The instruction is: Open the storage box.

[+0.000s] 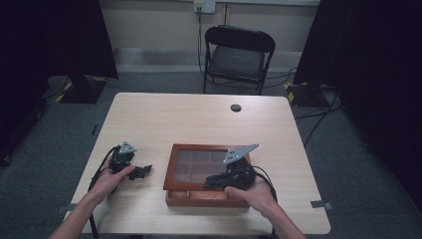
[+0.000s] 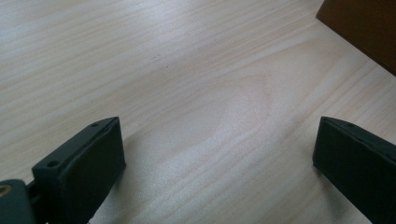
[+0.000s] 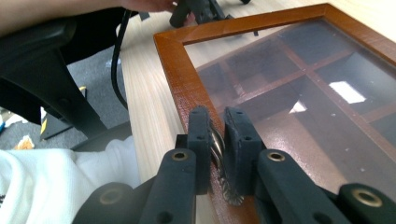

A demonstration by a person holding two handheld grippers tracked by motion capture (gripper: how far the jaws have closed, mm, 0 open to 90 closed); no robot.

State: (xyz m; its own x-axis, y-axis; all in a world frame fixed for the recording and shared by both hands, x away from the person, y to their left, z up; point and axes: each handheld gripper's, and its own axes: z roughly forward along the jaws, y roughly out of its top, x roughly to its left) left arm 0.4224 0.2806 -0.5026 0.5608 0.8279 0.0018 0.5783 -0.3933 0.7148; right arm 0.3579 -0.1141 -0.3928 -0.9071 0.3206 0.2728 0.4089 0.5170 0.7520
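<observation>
Jaws of the right gripper [image 3: 217, 135] pinch a metal handle [image 3: 223, 175] on the glass-lidded wooden box [image 1: 179, 164]; the left gripper [image 2: 217, 158] gapes wide. Beyond the pale wooden table [image 1: 164, 114], at twelve o'clock, a black folding chair [image 1: 238, 57] stands on grey carpet [image 1: 348, 144].

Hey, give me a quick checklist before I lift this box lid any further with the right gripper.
1. Right gripper clamped on the lid's metal clasp: ok, jaws nearly closed on it.
2. Glass-topped lid raised off the wooden box: ok, front edge lifted.
3. Left gripper away from the box: ok, jaws open over bare table.
4. Box braced against sliding: not ok, nothing holds it.
5. Compartment contents: cannot tell through the tinted glass.
</observation>
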